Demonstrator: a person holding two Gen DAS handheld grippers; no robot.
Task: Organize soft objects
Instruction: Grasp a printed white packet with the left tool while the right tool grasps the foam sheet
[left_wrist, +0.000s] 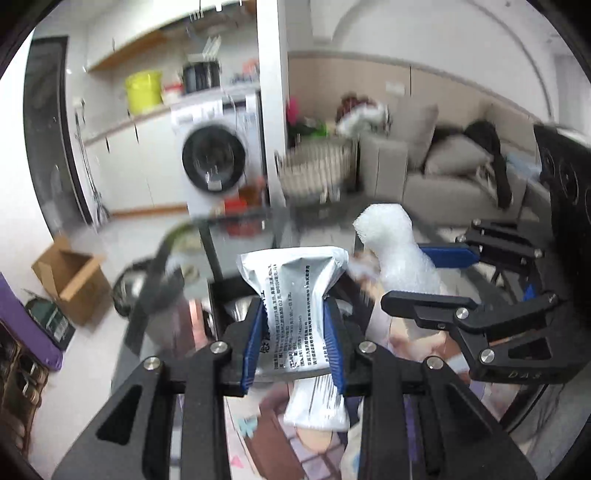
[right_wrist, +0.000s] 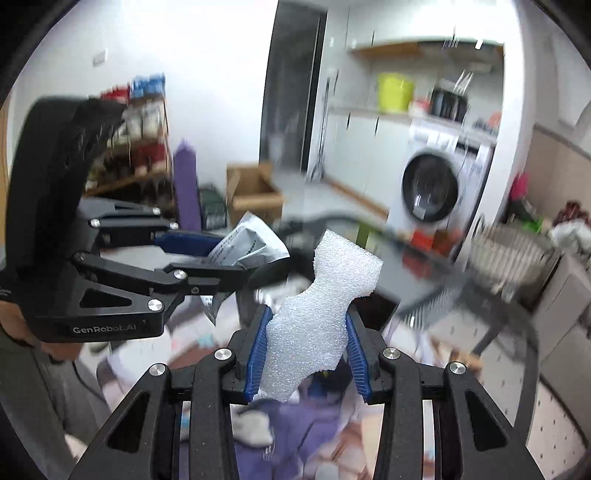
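Note:
My left gripper (left_wrist: 294, 306) is shut on a silver foil pouch (left_wrist: 295, 291) with black print, held up in the air; the pouch bulges above and below the blue pads. My right gripper (right_wrist: 308, 325) is shut on a white foam piece (right_wrist: 325, 295), also lifted. In the left wrist view the right gripper (left_wrist: 447, 273) appears at the right with the foam piece (left_wrist: 395, 251) in it. In the right wrist view the left gripper (right_wrist: 218, 254) appears at the left holding the pouch (right_wrist: 247, 243). The two grippers are side by side, close together.
Below lies a colourful printed surface (left_wrist: 280, 443) with soft items. A dark-rimmed glass table (right_wrist: 461, 288) and a white slatted basket (left_wrist: 317, 166) are ahead. Beyond stand a washing machine (left_wrist: 218, 155), a cardboard box (left_wrist: 70, 280), a grey sofa (left_wrist: 454, 166) and shelves (right_wrist: 136, 147).

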